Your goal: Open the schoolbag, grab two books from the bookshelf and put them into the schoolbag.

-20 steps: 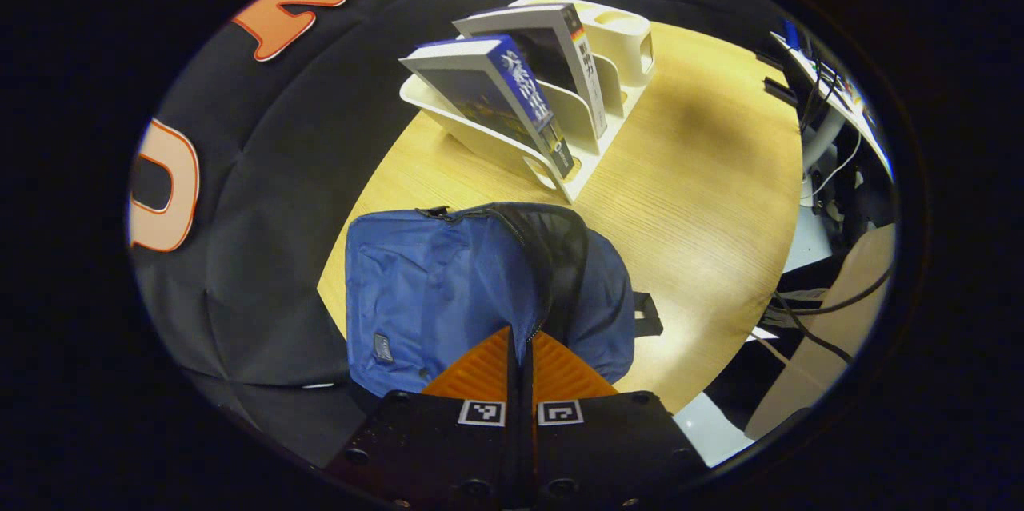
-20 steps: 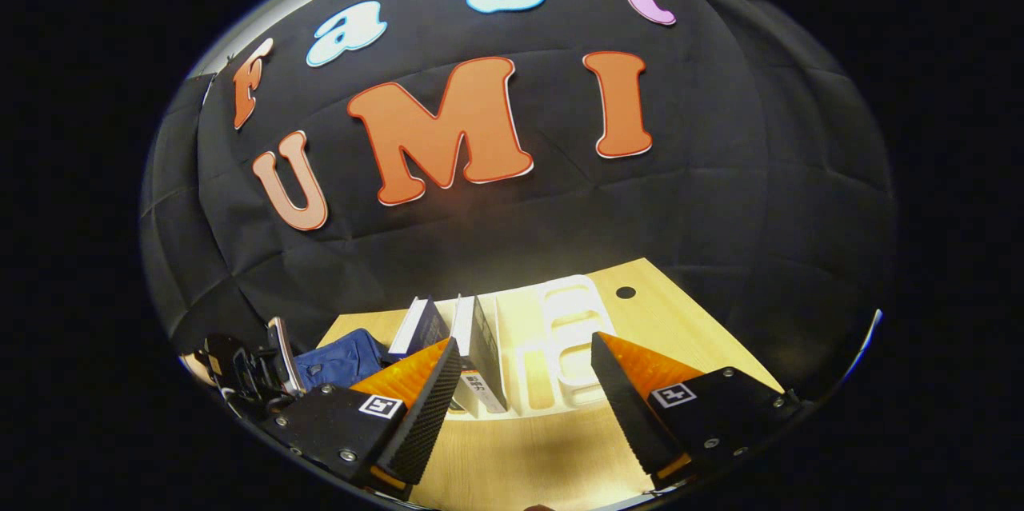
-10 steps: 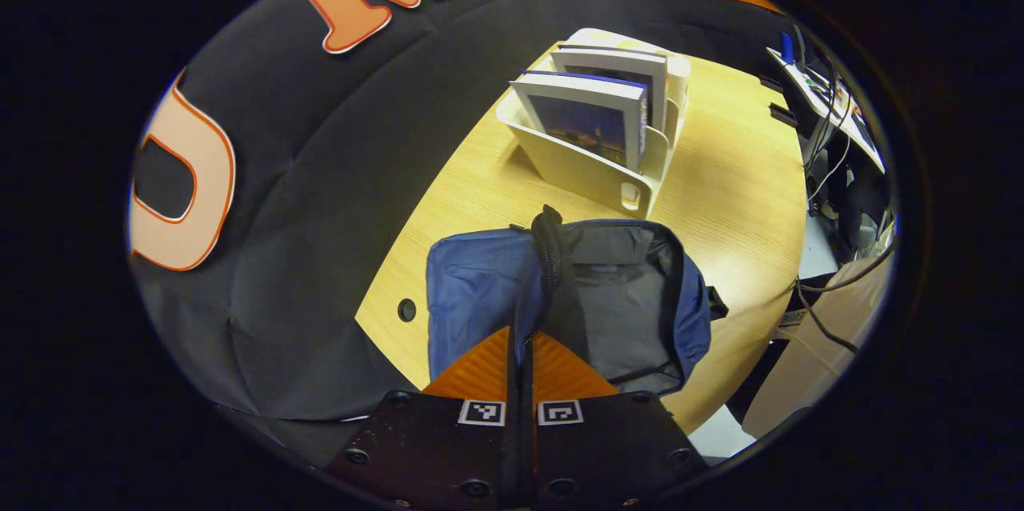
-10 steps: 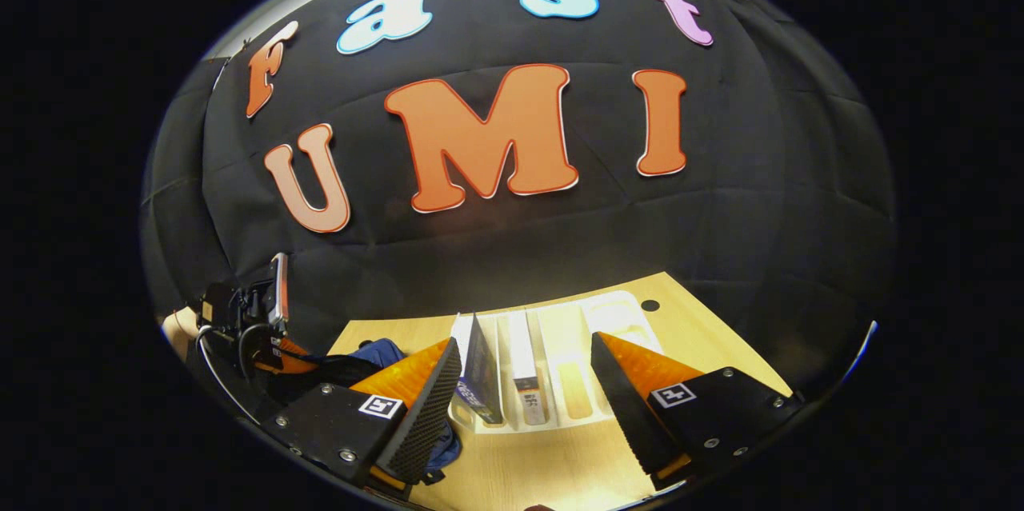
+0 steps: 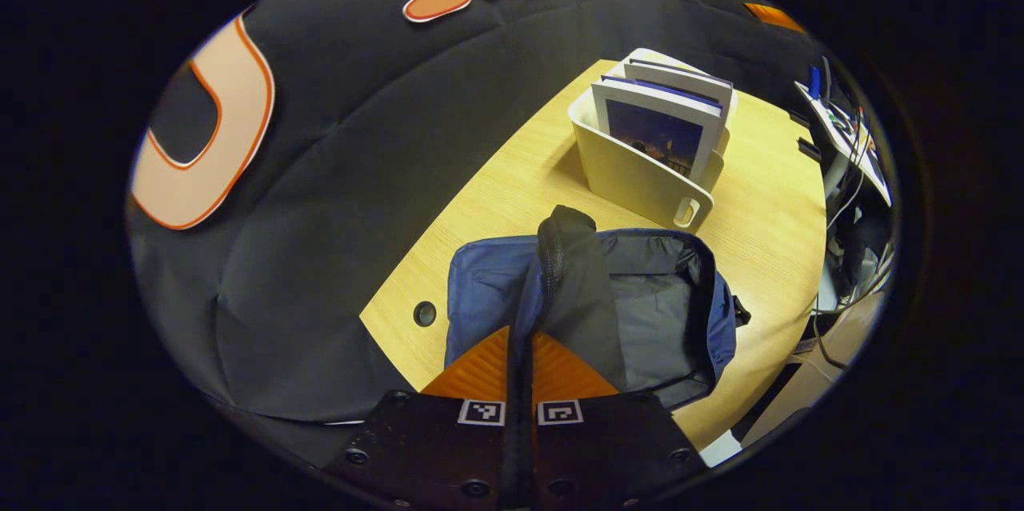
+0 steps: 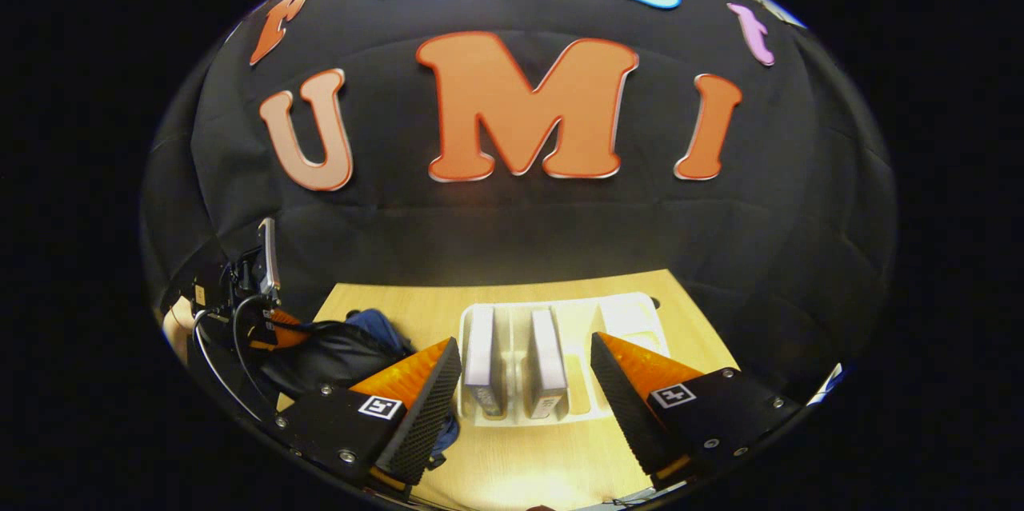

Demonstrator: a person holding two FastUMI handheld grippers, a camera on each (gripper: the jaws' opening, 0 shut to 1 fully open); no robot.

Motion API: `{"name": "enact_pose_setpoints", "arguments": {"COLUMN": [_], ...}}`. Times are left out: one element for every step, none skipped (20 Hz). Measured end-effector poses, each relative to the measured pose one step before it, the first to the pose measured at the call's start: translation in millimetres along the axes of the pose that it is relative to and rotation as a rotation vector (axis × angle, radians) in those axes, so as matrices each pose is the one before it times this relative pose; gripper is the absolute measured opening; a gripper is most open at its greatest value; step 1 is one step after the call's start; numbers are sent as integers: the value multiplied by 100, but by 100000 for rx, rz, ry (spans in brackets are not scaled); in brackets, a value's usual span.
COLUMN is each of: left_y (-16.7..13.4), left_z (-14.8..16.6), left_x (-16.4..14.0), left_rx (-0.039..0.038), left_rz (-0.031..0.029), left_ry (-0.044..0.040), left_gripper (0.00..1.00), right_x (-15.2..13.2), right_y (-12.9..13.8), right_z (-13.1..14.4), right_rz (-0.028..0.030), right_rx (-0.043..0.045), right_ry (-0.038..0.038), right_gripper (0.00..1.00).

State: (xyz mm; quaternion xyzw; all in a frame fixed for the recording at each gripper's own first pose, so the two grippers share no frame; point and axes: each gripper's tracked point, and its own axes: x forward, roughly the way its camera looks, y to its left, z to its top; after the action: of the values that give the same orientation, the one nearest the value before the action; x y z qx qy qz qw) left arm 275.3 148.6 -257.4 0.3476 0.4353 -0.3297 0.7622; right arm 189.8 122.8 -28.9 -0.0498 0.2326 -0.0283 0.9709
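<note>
I count one blue schoolbag (image 5: 480,295), one white bookshelf (image 5: 640,171) and two books standing in it, the nearer book (image 5: 660,131) in front of the farther book (image 5: 680,79), all on one wooden table (image 5: 496,191).

In the left gripper view my left gripper (image 5: 520,343) sits at the bottom centre, its fingers pressed together on the dark flap (image 5: 576,287) of the schoolbag and holding it up, so the grey lining (image 5: 656,311) lies open right of centre. The bookshelf stands beyond the bag, in the upper right of the frame, apart from it.

In the right gripper view my right gripper (image 6: 524,371) hangs above the table with its fingers spread wide and nothing between them. It looks down on the bookshelf (image 6: 632,319) at lower centre, where the two books show top-edge on in neighbouring slots, the left one (image 6: 482,359) beside the right one (image 6: 546,363). At the lower left of that frame I see my left gripper (image 6: 264,327) above the lifted bag flap (image 6: 336,355).
</note>
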Motion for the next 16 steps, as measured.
{"name": "enact_pose_setpoints", "arguments": {"left_y": [-67, -116, -45, -139, -139, -62, -160, 38, -122, -103, 26, -2, -119, -87, -170, -100], "left_z": [-287, -68, -139, -44, 37, -148, -35, -121, -67, -68, -148, -76, -98, 5, -114, -106], "left_x": [-206, -205, -216, -59, -120, -94, -71, -60, 31, 85, -31, -61, -44, -86, 98, -152], "left_rx": [-995, -570, -645, -172, -23, -337, -317, -451, -423, -362, -346, -192, -23, -174, -36, 63], "left_rz": [-399, -407, -558, -528, -326, -303, -377, -390, -343, -259, -225, -126, -271, -338, -427, -457], "left_ry": [-894, -815, -607, -780, -593, -300, -331, -133, -242, -76, -42, -195, -125, 196, 85, 255], "left_gripper": [1, 1, 1, 1, 1, 1, 1, 1, 1, 1, 1, 1, 1, 1, 1, 1], "right_x": [730, 827, 1032, 962, 856, 963, 1273, 1411, 1282, 1377, 708, 928, 1039, 844, 918, 847], "right_y": [1377, 1196, 769, 681, 361, -71, -331, 53, 71, -88, 55, -44, -19, -100, -84, -99], "right_z": [-193, -59, -301, -123, 78, 58, -126, 60, -4, -165, -285, 10, -59, 76, -70, -102], "right_rz": [2616, 3028, 2599, 2297, 1438, -415, -756, -550, 727, 19, 689, 546, 414, -266, 10, -557], "right_rx": [-1299, -654, -306, 557, 581, -676, -1146, -391, 332, 1494, 1319, 797, 673, 420, 118, 125], "right_ry": [4171, 3957, 4248, 4516, 4003, 3564, 3289, 3222, 3582, 3753, 3137, 2984, 2833, 2410, 2492, 2445], "right_gripper": [97, 97, 97, 97, 97, 97, 97, 97, 97, 98, 97, 97, 97, 98, 97, 98]}}
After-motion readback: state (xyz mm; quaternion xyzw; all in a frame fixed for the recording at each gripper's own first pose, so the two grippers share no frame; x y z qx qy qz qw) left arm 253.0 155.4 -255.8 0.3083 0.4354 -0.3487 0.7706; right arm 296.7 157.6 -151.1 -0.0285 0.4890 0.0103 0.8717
